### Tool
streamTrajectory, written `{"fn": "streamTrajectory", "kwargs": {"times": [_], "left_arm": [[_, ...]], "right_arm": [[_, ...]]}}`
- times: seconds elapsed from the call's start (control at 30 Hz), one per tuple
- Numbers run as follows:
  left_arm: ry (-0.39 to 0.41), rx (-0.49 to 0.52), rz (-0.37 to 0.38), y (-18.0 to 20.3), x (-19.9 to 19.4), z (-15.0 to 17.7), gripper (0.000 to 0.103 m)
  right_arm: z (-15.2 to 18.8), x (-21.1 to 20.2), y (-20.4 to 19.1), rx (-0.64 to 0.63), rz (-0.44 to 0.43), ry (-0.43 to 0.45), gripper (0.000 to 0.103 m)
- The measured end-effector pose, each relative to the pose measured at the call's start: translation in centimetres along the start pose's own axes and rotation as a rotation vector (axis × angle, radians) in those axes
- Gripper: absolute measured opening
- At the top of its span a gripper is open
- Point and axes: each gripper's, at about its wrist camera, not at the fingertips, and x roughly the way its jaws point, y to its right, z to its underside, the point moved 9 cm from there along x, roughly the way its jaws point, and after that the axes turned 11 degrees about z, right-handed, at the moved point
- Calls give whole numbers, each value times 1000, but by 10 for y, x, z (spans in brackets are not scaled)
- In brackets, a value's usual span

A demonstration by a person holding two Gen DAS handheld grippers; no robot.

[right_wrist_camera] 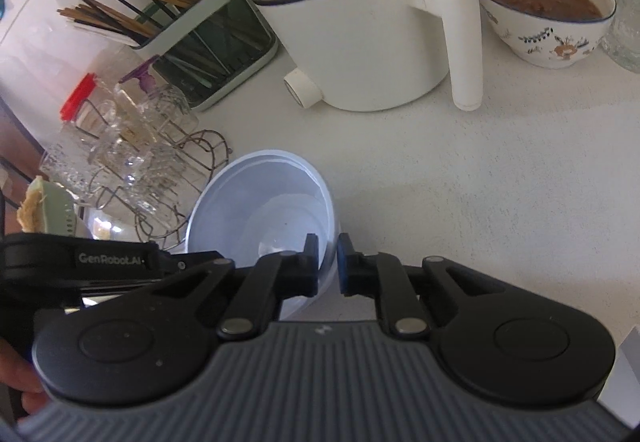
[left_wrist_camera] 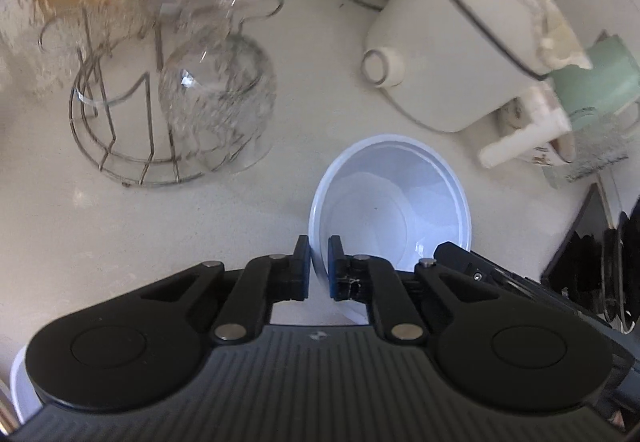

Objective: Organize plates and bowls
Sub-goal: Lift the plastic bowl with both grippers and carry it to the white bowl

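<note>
Pale speckled surface [left_wrist_camera: 100, 242] carries a thin white plastic bowl [left_wrist_camera: 390, 201] at lower centre of both views. Left claw [left_wrist_camera: 319, 268] and right claw [right_wrist_camera: 328, 266] each pinch its rim on opposite sides. It looks light, slightly flexible and slippery, so the rim seems the sensible hold.

Left claw [left_wrist_camera: 319, 268] clamped on white bowl [left_wrist_camera: 390, 201] rim; right claw [left_wrist_camera: 460, 254] at opposite rim.

Soft, even daylight fills both fisheye views, which bend strongly at the edges, while the glasses [left_wrist_camera: 216, 97] far left smear with motion blur and carry small glints.
</note>
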Motion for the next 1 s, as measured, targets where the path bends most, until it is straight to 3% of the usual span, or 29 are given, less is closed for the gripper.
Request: {"fn": "streamTrajectory", "kwargs": {"times": [0.13, 0.53, 0.83, 1.0], "left_arm": [[10, 30, -1, 13, -14, -2, 10], [46, -24, 38, 21, -58, -3, 10], [-21, 18, -26, 26, -70, 21, 10], [-32, -17, -2, 21, -77, 35, 10]], "right_arm": [[-5, -16, -1, 7, 2, 12, 12], [-3, -61, -13, 9, -41, 12, 12], [4, -83, -19, 0, -21, 13, 12], [18, -85, -15, 35, -22, -29, 12]]}}
